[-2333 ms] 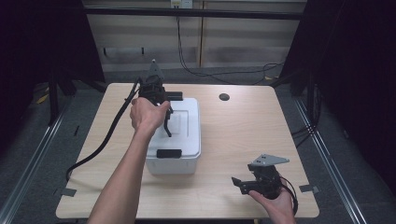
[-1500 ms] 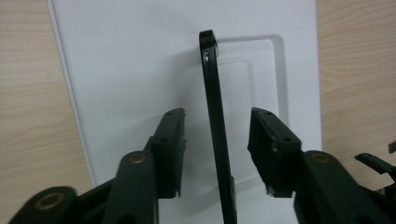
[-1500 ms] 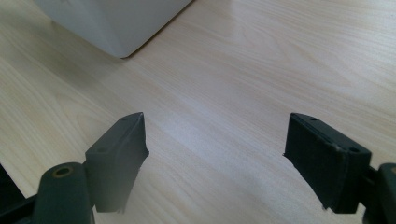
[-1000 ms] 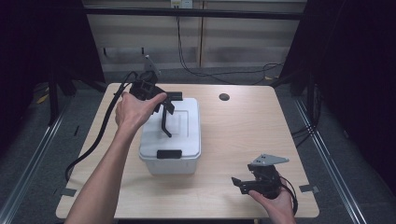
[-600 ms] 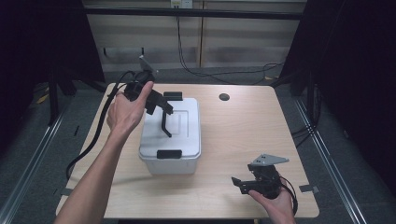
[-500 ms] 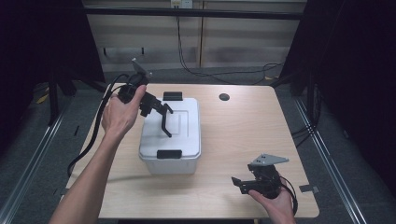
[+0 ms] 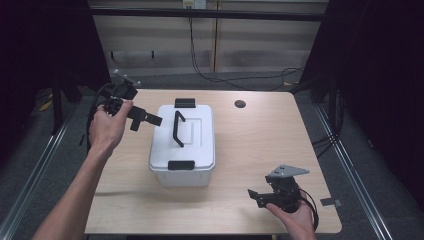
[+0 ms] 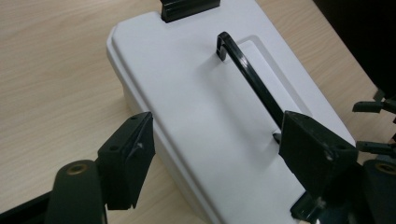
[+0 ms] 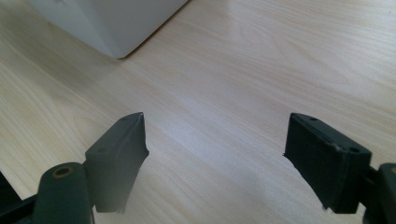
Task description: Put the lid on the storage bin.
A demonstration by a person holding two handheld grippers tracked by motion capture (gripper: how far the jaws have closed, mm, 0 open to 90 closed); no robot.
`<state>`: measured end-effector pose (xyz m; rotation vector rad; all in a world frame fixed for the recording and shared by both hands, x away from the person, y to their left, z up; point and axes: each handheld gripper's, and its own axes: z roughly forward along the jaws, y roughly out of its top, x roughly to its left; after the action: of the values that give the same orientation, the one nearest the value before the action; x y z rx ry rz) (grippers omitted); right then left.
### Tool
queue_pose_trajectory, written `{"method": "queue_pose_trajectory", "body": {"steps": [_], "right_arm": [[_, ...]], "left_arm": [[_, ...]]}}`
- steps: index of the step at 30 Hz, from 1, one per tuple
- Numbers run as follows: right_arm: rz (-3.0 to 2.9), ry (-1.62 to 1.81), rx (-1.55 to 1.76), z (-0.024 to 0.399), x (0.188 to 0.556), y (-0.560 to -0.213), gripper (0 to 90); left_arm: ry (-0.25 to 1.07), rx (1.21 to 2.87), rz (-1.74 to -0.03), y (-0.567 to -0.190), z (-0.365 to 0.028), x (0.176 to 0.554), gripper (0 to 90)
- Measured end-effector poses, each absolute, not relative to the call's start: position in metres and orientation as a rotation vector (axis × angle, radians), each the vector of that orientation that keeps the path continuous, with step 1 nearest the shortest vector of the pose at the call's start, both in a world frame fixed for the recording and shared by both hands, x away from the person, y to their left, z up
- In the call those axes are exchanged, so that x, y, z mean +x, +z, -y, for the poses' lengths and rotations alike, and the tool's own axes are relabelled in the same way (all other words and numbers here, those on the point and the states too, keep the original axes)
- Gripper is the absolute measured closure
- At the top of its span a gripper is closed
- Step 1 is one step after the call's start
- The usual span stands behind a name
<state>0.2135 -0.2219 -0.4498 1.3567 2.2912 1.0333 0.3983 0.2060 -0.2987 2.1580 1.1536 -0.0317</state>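
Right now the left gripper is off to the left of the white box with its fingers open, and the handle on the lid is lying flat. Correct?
Not quite: the black handle stands up from the lid, as the left gripper view shows. The rest holds: the left gripper is off to the left of the white box, fingers open.

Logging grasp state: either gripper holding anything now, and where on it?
Nothing held. The left gripper is open, off the box's left side, clear of the handle. The right gripper is open over bare table.
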Motion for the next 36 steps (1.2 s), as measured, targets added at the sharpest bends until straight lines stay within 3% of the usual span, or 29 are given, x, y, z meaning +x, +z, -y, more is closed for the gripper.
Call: {"method": "queue_pose_trajectory", "body": {"steps": [15,20,32,36], "right_arm": [[-2.288,1.031,1.367,0.222,0.214,-0.45,20.1],[-2.285,1.03,1.372,0.222,0.214,-0.45,20.1],[-2.282,1.029,1.376,0.222,0.214,-0.45,20.1],[-2.275,1.035,1.378,0.223,0.213,-0.45,20.0]], "left_arm": [[0.045,2.032,-1.104,-0.323,-0.254,0.373,20.1],[-0.029,1.964,-1.056,-0.33,-0.266,0.364,18.4],[0.138,1.88,-1.075,-0.354,-0.295,0.334,19.0],[0.135,1.904,-1.049,-0.363,-0.298,0.323,19.0]]}}
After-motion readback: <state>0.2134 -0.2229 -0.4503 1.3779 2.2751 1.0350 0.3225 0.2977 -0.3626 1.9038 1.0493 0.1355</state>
